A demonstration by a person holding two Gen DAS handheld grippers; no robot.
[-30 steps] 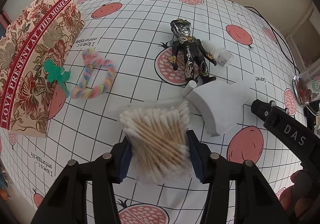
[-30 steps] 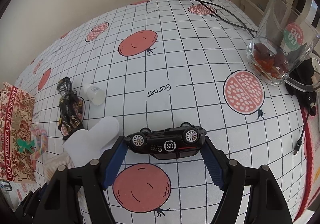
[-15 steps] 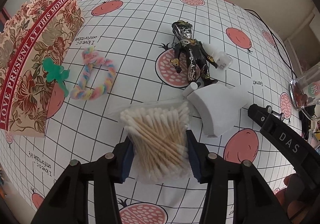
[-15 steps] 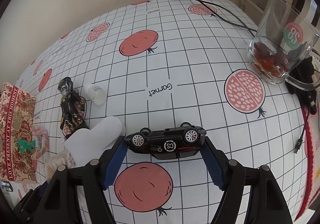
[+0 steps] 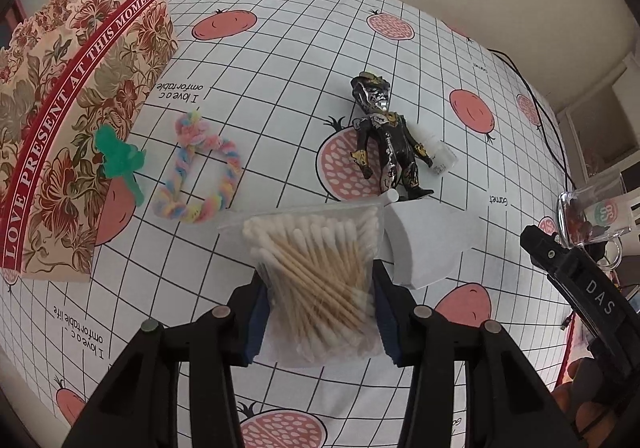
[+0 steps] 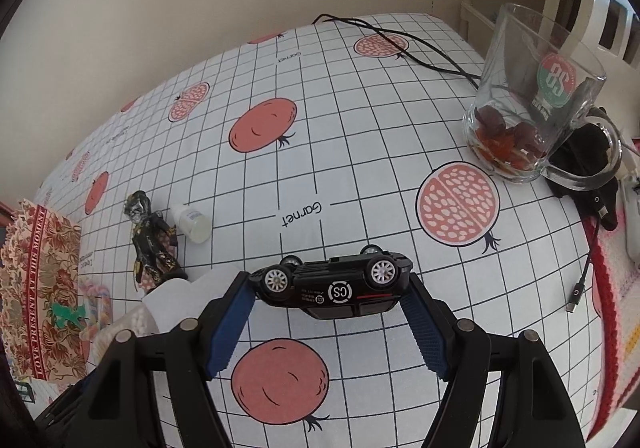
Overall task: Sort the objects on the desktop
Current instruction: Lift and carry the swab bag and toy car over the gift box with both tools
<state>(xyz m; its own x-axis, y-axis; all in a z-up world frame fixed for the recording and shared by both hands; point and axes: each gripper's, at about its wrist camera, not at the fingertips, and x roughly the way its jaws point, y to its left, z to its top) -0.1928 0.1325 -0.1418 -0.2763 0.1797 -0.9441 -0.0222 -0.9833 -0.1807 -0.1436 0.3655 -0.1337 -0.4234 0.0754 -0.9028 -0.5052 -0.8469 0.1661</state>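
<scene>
The left gripper (image 5: 320, 312) has just narrowed, clamping a clear bag of wooden cotton swabs (image 5: 316, 268). The right gripper (image 6: 330, 312) apparently grips a black overturned toy car (image 6: 332, 286).

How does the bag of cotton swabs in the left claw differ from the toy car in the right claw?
The bag of cotton swabs is soft, clear plastic showing pale wooden sticks; the toy car is rigid and black. The bag lies lengthwise along the left claw, while the car sits crosswise between the right claw pads, turned so its underside and wheels face the camera. The left claw's jaws have just been closing on the bag. Both items are pinched between blue pads above the pomegranate tablecloth.
</scene>
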